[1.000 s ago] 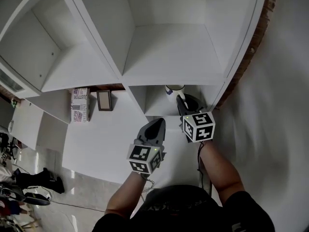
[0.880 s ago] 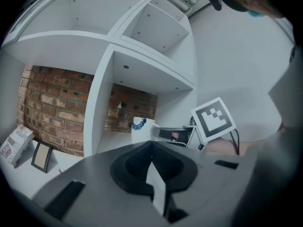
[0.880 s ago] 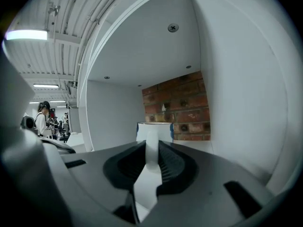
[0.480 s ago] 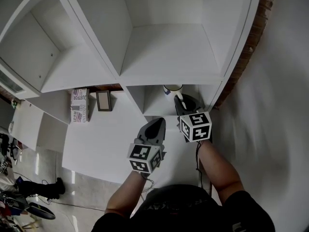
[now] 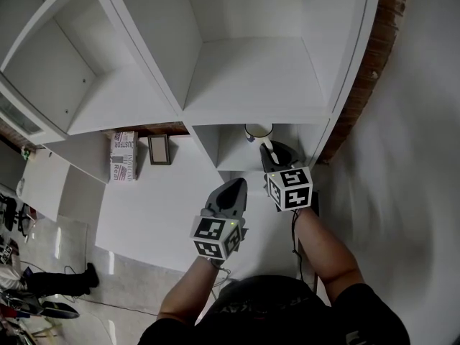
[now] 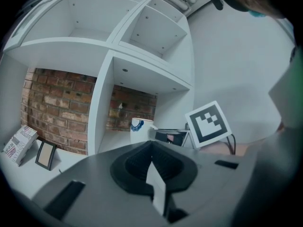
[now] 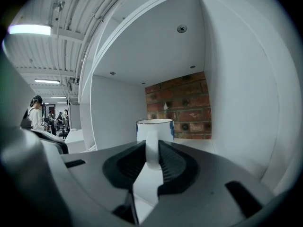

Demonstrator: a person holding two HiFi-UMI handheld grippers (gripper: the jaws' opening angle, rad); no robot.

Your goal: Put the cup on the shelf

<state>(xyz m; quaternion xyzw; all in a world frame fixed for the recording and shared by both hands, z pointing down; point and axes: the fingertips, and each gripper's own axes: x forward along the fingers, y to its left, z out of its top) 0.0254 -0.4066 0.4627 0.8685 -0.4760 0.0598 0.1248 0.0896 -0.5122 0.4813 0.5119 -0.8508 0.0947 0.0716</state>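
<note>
A white cup (image 5: 259, 131) with a blue mark on its side stands upright in the low shelf compartment (image 5: 231, 161), in front of a brick wall. My right gripper (image 5: 267, 148) reaches into that compartment. Its jaws are opening, with the cup's handle (image 7: 152, 150) between them and the pads close on either side. In the right gripper view the cup (image 7: 155, 126) is straight ahead of the right gripper (image 7: 152, 159). My left gripper (image 5: 233, 184) hangs shut and empty in front of the shelf, to the left. In the left gripper view, the cup (image 6: 140, 129) shows beyond the left gripper (image 6: 154, 174).
A printed box (image 5: 123, 155) and a small picture frame (image 5: 159, 149) lean against the brick wall in the compartment to the left. White dividers wall the cup's compartment on both sides. A cable (image 5: 296, 230) runs under my right arm. People stand far off (image 7: 35, 112).
My right gripper has shifted slightly to the left in the head view. The cup stays on the compartment floor. The left gripper has not moved.
</note>
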